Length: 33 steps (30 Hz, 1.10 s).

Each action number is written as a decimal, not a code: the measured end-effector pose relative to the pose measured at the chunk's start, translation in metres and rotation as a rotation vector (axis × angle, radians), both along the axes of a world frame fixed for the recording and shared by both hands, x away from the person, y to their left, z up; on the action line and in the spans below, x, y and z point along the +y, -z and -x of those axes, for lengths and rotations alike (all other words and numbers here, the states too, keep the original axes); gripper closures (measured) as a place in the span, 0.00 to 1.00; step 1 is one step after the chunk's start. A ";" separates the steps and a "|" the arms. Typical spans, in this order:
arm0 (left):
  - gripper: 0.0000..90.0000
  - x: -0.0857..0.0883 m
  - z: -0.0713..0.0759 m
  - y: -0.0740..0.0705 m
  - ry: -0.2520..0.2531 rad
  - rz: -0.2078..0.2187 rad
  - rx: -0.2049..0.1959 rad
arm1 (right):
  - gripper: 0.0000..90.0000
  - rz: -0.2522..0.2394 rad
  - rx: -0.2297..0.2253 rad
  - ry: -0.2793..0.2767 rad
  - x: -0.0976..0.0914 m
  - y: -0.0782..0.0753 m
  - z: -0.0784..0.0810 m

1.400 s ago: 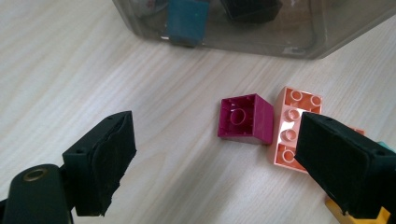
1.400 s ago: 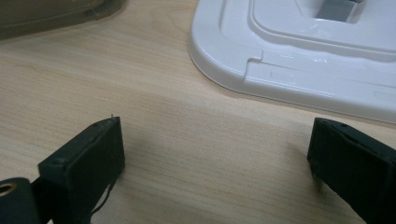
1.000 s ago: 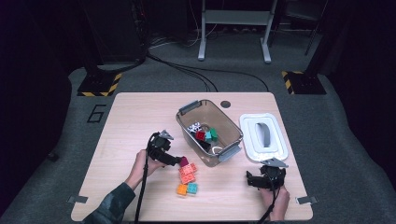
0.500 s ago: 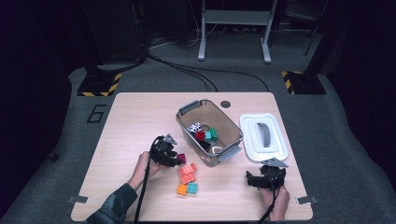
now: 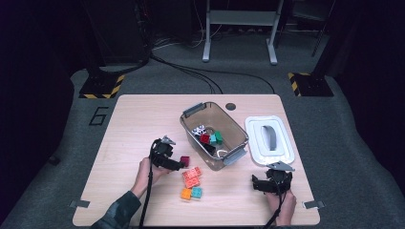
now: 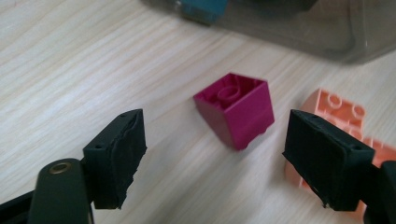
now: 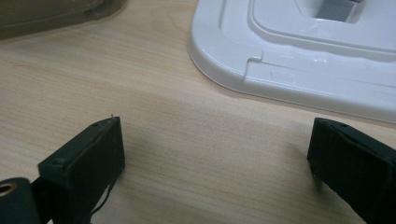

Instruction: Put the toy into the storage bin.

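Table (image 6: 93, 60): pale matt wood grain. Magenta brick (image 6: 236, 109): smooth, slightly glossy plastic. Beside it, orange brick (image 6: 334, 105): same plastic. Lid (image 7: 299, 60): glossy white plastic. Bin (image 5: 239, 138): translucent plastic.

On the counter (image 5: 124, 124) lie four loose toy bricks: one magenta brick (image 6: 235, 108), one salmon brick (image 5: 191, 177), one orange brick (image 5: 186, 193) and one teal brick (image 5: 196, 192). There is one clear plastic bin (image 5: 191, 129) holding several more bricks, one white lid (image 5: 255, 143), and two grippers.
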<state>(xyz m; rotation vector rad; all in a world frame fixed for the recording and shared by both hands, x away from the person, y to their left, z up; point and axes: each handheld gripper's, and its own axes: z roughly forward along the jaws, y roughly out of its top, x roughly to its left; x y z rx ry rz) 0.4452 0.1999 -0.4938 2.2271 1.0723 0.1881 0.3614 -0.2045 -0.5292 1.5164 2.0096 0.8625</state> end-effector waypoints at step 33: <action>0.66 0.007 0.019 0.002 0.056 0.041 -0.110 | 0.03 0.001 0.001 0.005 0.000 0.000 0.000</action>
